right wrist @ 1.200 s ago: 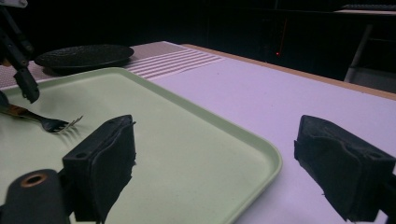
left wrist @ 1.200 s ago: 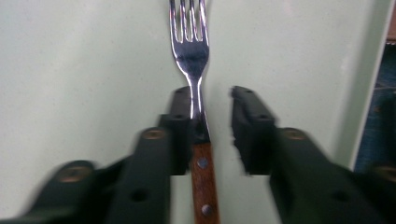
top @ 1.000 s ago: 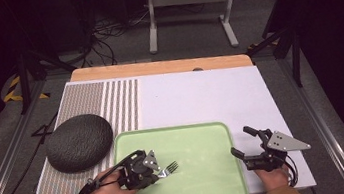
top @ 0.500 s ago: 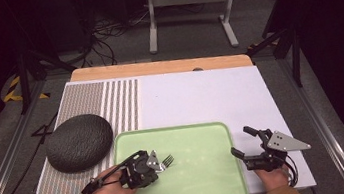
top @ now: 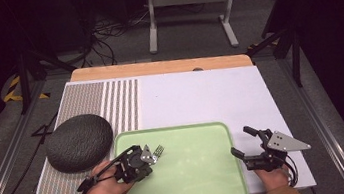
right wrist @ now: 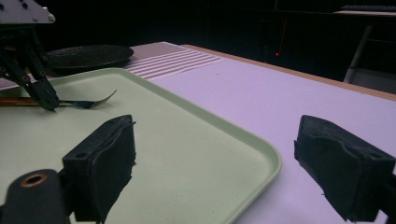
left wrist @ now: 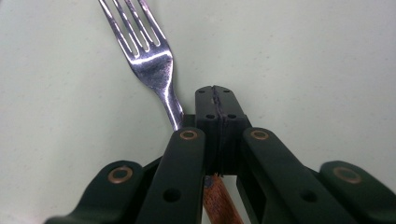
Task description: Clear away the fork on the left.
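A fork [top: 157, 152] with a wooden handle lies low over the left part of a pale green tray [top: 196, 184], tines pointing away and to the right. My left gripper [top: 150, 158] is shut on its neck. In the left gripper view the black pads [left wrist: 217, 100] meet while the fork [left wrist: 154, 60] runs out past their left side, and the handle shows below between the arms. The right gripper view has that gripper [right wrist: 46, 100] on the fork [right wrist: 91, 102]. My right gripper [top: 241, 141] rests open beside the tray's right edge, with its pads [right wrist: 105, 154] wide apart and nothing between them.
A dark round textured dish [top: 79, 142] sits left of the tray on the striped part of the white mat [top: 200, 98]. A wooden strip [top: 156, 68] borders the far edge. Table legs and cables stand on the floor beyond.
The fork's tines have swung a little away from me and to the left along with my left gripper. The right gripper has kept still.
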`<state>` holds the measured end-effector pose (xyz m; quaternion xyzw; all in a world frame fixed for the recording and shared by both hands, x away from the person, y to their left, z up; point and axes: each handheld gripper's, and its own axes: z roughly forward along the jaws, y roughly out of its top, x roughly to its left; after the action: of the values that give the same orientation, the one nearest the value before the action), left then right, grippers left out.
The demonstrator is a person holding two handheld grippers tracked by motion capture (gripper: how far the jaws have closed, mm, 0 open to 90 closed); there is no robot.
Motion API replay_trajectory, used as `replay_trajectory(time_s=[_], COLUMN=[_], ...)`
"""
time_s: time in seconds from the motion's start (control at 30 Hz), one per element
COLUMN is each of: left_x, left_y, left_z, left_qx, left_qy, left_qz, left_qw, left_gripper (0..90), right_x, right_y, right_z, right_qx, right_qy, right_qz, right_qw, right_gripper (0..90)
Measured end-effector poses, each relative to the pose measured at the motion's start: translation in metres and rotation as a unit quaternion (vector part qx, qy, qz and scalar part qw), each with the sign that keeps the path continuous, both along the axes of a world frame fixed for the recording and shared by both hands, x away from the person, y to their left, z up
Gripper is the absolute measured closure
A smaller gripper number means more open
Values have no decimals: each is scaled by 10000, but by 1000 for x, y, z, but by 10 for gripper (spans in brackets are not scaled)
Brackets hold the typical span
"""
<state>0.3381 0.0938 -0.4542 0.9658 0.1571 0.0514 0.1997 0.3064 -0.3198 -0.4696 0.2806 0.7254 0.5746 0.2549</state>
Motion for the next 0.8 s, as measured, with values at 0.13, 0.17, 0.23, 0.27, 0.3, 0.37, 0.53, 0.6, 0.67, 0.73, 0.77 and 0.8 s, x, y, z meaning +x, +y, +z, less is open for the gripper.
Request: replay_trajectory(time_s=[0.13, 0.17, 0.23, 0.27, 0.3, 0.37, 0.53, 0.6, 0.67, 0.73, 0.77, 0.8], left_x=[4, 6, 7, 8, 8, 10, 14, 16, 17, 17, 17, 17], left_y=[5, 7, 8, 10, 11, 14, 20, 23, 25, 27, 28, 29], left_z=[0, 0, 0, 0, 0, 0, 0, 0, 0, 0, 0, 0], left_qx=[7, -1, 5, -3, -11, -21, -28, -23, -17, -18, -6, 2], left_qy=[-43, -46, -54, -57, -60, -59, -55, -60, -65, -71, -100, -89], left_qz=[96, 153, 163, 194, 221, 270, 395, 430, 482, 514, 513, 541], left_qw=[9999, 9999, 9999, 9998, 9997, 9996, 9992, 9991, 9988, 9987, 9986, 9985], left_gripper=[898, 898, 898, 898, 898, 898, 897, 897, 897, 897, 897, 897], right_x=[0, 0, 0, 0, 0, 0, 0, 0, 0, 0, 0, 0], right_y=[0, 0, 0, 0, 0, 0, 0, 0, 0, 0, 0, 0], right_z=[0, 0, 0, 0, 0, 0, 0, 0, 0, 0, 0, 0], right_qx=[6, 4, 3, 7, 7, 7, 7, 22, 26, 28, 34, 34], right_qy=[-5, 2, 1, -1, -1, 2, 10, 21, 18, 23, 25, 25], right_qz=[-4, 0, 0, -5, -5, -6, -7, -13, -11, -14, -13, -13], right_qw=[10000, 10000, 10000, 10000, 10000, 10000, 10000, 10000, 10000, 10000, 10000, 10000], right_gripper=[130, 130, 130, 130, 130, 130, 130, 130, 130, 130, 130, 130])
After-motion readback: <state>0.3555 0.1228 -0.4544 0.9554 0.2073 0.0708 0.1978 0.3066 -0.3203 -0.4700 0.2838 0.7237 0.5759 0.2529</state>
